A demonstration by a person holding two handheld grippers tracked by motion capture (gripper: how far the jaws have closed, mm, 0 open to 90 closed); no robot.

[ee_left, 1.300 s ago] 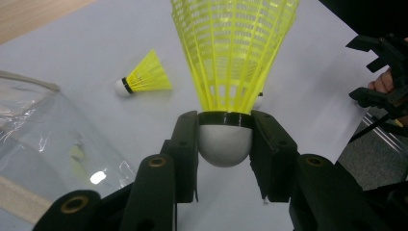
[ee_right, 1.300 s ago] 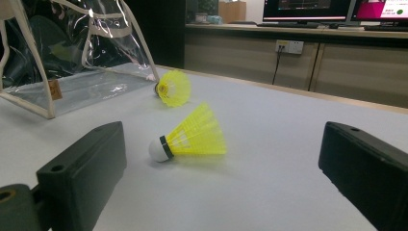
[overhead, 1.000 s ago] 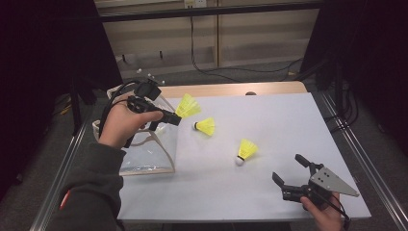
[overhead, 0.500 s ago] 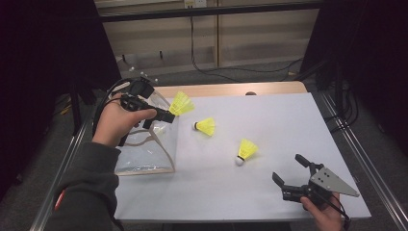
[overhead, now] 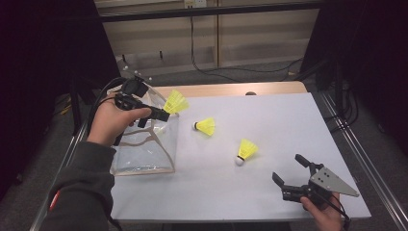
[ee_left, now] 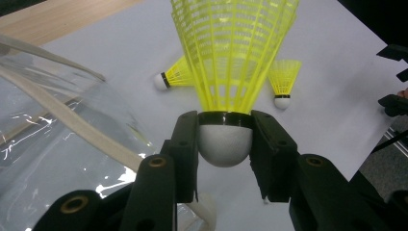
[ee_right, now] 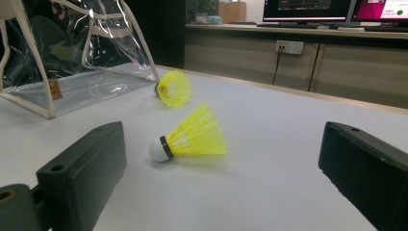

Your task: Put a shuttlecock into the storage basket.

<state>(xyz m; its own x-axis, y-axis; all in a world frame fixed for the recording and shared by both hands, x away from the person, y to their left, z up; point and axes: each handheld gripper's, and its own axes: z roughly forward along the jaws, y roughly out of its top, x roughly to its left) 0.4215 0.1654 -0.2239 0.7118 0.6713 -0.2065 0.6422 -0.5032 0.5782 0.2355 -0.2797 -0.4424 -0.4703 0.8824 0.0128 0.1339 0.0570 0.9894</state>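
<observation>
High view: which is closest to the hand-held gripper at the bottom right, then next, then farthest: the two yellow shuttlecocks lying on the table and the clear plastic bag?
From the right hand-held gripper:
1. Yellow plastic shuttlecock with a white cork tip, just up and left of it.
2. Second yellow shuttlecock, lying nearer the table's middle.
3. Clear plastic bag with cream trim, at the table's left edge.

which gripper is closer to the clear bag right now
Left. The left gripper hangs over the clear bag, shut on a yellow shuttlecock. The right gripper sits open at the table's near right corner.
</observation>
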